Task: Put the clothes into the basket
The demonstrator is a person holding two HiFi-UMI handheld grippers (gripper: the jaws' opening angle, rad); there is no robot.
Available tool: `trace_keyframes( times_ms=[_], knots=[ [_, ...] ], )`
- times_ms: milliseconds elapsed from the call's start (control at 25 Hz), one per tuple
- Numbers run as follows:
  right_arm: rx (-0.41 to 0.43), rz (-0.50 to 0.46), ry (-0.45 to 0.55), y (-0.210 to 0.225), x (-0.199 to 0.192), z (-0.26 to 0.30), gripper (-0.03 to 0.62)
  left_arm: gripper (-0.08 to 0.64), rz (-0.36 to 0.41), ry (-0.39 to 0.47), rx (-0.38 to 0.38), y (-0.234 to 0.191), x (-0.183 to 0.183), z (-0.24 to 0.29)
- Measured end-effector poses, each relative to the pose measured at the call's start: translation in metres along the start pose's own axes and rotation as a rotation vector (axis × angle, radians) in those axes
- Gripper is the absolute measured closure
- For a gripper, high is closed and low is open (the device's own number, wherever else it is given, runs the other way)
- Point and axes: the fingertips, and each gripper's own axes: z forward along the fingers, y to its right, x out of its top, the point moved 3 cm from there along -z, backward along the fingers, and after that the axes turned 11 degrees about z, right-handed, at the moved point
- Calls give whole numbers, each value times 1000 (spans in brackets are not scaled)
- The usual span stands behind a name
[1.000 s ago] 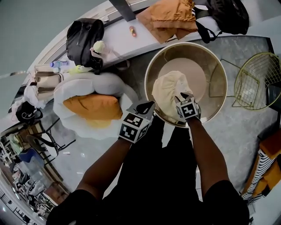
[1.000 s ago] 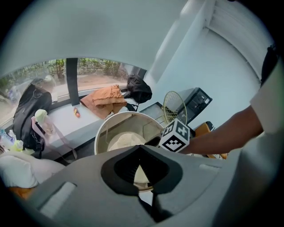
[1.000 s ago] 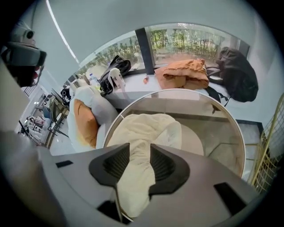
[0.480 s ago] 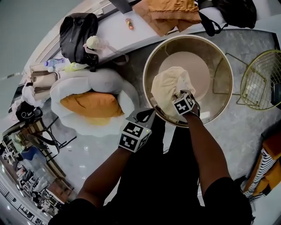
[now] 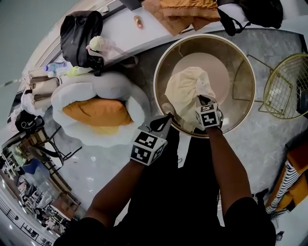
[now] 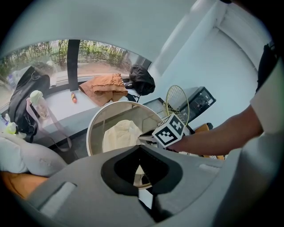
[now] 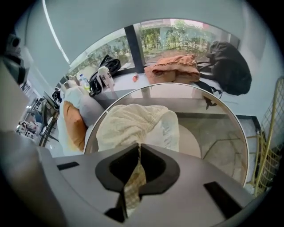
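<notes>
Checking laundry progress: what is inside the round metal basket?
A cream garment sits bunched toward the near side of the basket; bare floor shows beyond it. Anything beneath the garment is covered.

Lounge-like room: marble floor (image 5: 269, 139), flower-shaped floor cushion (image 5: 72, 96), backpack (image 5: 79, 31) on window ledge (image 5: 122, 36).

Cream, faintly checked cloth (image 5: 185, 93) in a gold basket (image 5: 163, 62). Orange cushion (image 5: 96, 111) at left, black bag (image 5: 79, 33) upper left, orange clothes (image 5: 187, 7) at top, yellow wire rack (image 5: 284, 86) at right.
</notes>
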Motion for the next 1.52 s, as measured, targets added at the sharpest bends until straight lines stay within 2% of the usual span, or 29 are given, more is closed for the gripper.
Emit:
trace_keyframes(
  times_ms=[80, 200, 280, 520, 720, 1040, 1520],
  knots=[
    [-20, 43, 10, 12, 1, 1, 560, 560, -3, -5, -2, 1, 1, 1],
    [-30, 30, -15, 24, 0, 7, 560, 560, -3, -6, -2, 3, 3, 6],
    [-5, 28, -17, 26, 1, 13, 563, 560, -2, -3, 0, 3, 4, 9],
    [70, 109, 17, 19, 5, 0, 568, 560, -13, 16, 6, 5, 6, 10],
    [113, 123, 63, 2, 15, -43, 569, 560, 0, 55, 14, 8, 23, -5],
    [145, 155, 174, -22, 43, -122, 569, 560, 84, 125, 23, 14, 60, -43],
    [210, 264, 401, -59, 70, -245, 569, 560, 203, 196, -10, 46, 76, -93]
  ],
)
